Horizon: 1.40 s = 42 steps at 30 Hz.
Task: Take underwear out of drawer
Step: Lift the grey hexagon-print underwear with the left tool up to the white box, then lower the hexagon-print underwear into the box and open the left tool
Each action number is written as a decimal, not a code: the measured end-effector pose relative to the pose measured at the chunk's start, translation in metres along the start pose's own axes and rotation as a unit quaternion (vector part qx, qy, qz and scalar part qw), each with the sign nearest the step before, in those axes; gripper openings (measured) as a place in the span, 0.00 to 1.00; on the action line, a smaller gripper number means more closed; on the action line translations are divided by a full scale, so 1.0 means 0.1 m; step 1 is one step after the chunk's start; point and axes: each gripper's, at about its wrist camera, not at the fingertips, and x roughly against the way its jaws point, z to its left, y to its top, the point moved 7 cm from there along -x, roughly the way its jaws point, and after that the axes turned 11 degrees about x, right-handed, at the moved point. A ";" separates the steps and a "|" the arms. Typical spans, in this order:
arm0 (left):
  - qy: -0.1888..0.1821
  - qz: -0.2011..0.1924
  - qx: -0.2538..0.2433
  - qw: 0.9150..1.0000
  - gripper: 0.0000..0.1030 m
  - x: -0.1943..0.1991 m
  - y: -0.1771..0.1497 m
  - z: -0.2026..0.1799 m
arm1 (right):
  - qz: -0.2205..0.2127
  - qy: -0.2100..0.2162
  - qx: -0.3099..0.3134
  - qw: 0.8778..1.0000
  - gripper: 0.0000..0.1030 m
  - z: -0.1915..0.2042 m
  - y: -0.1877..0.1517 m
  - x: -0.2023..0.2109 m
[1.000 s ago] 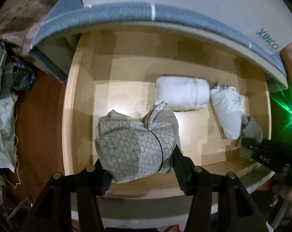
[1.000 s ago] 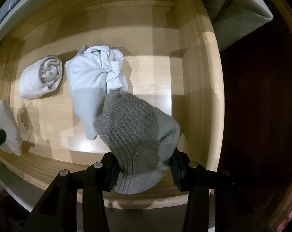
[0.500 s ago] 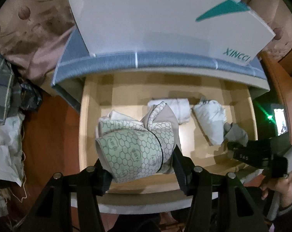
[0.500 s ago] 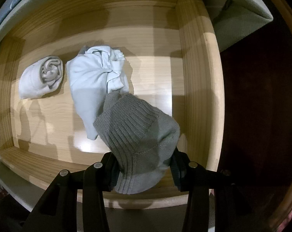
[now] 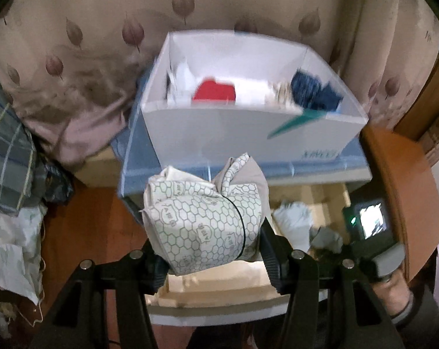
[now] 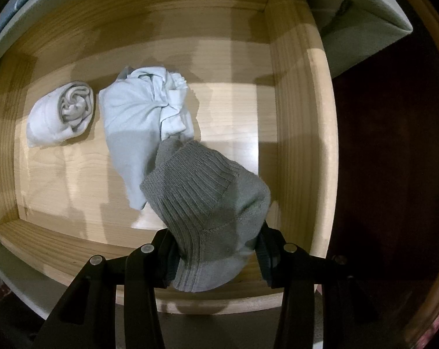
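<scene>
My left tongs (image 5: 210, 250) pinch the hexagon-print underwear (image 5: 203, 218) above the drawer (image 6: 295, 133); my right tongs (image 6: 216, 257) clamp a grey sock (image 6: 210, 203) over it. Two white bundles (image 6: 141, 122) lie inside. Risk: the loosely bunched underwear slipping back in.

Left gripper (image 5: 212, 257) and right gripper (image 6: 216, 257) each clamp cloth between their fingers.

Drawer (image 6: 295, 133): pale wood, smooth, faint sheen. Grey bundle (image 6: 210, 203): ribbed matt knit. Printed bundle (image 5: 202, 218): soft cloth.
</scene>
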 end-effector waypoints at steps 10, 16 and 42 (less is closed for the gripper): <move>0.035 -0.095 -0.006 0.995 0.53 0.36 0.69 -0.03 | 0.001 0.002 0.000 1.000 0.40 0.00 0.00 0.00; 0.048 -0.127 -0.018 0.991 0.53 0.28 1.01 -0.08 | 0.002 0.003 0.002 1.000 0.40 -0.01 0.01 0.00; 0.064 -0.055 -0.018 0.996 0.55 -0.86 1.44 -0.16 | 0.005 0.010 0.004 1.000 0.40 0.01 0.00 -0.02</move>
